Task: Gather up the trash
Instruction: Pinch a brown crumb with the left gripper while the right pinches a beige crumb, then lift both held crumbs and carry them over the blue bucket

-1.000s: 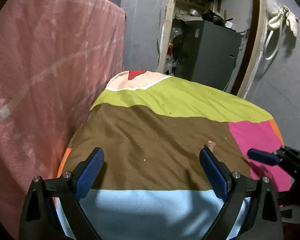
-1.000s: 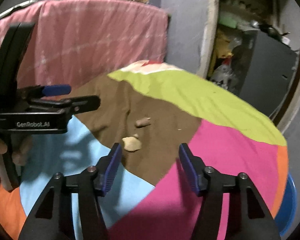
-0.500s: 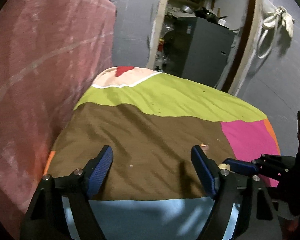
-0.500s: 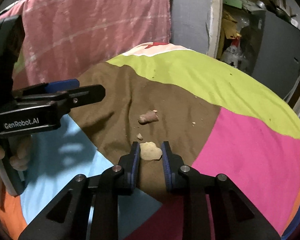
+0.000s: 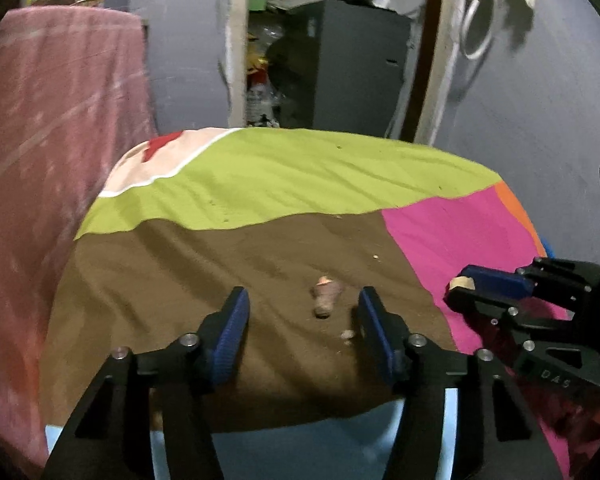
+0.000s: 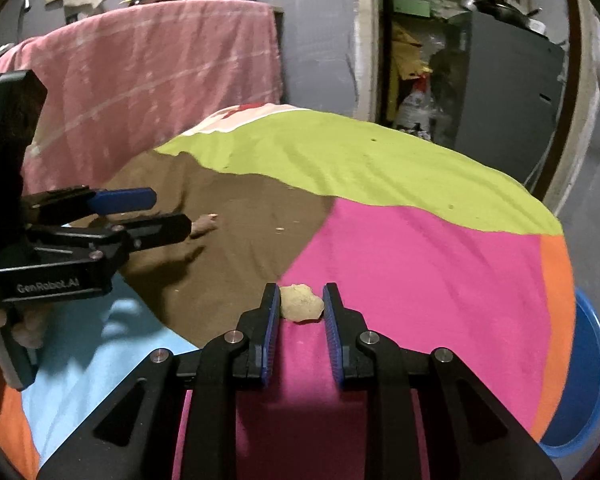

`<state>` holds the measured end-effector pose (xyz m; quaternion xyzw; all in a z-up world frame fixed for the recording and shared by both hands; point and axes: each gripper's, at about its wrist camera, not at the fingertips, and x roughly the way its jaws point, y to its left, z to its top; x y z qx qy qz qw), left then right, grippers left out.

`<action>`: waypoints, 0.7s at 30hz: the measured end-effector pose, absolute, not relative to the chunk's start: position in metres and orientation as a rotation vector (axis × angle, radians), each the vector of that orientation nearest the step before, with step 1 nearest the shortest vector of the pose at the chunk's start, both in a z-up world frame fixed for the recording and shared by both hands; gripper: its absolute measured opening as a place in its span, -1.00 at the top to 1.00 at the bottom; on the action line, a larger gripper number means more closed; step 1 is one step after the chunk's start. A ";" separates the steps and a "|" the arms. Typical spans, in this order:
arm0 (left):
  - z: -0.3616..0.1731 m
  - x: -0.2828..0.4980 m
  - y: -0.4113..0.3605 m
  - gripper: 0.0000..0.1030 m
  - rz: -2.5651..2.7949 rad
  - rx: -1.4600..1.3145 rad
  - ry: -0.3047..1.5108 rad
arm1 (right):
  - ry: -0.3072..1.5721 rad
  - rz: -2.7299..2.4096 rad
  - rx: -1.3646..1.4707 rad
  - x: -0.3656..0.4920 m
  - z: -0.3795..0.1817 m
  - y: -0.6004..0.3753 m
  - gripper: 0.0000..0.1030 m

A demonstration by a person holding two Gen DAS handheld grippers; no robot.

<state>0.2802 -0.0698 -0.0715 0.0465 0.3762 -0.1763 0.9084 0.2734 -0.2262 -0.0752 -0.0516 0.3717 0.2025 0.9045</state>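
- Tan and lumpy, the small brown scrap (image 5: 325, 298) in the left wrist view lies on the brown patch of the bedspread (image 5: 284, 184), one end pale and pinkish.
- It sits between the fingers of the left gripper (image 5: 302, 322), nearer the right one; the jaws are closing and neither pad touches it.
- Just beside the right finger lies a pale crumb (image 5: 347, 334), and a smaller speck rests farther up the brown cloth.
- At the right edge the right gripper (image 5: 460, 286) shows a pale flat scrap (image 5: 462, 282) pinched at its tips over the pink patch.
- A pink towel (image 5: 52, 128) hangs along the left of the bed; a dark cabinet (image 5: 360, 68) stands in the doorway behind.
- Beige and irregular in the right wrist view, the pale flat scrap (image 6: 301, 303) is clamped between the narrow-set blue pads of the right gripper (image 6: 301, 305), above the pink cloth.
- To the left, the left gripper (image 6: 148, 216) hangs over the brown patch, with the small brown scrap (image 6: 205, 224) just past its lower finger.
- A blue tub (image 6: 580, 380) sits beside the bed at the lower right.
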 end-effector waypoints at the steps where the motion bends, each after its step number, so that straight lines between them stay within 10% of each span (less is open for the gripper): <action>1: -0.073 0.283 -0.073 0.12 -0.367 0.105 0.782 | 0.769 0.414 -0.099 0.273 -0.076 -0.230 0.62; 13: -0.090 0.294 -0.087 0.71 -0.381 0.130 0.838 | 0.749 0.407 -0.006 0.270 -0.081 -0.244 0.62; 21: -0.084 0.286 -0.081 0.73 -0.371 0.085 0.835 | 0.726 0.406 0.030 0.264 -0.080 -0.248 0.62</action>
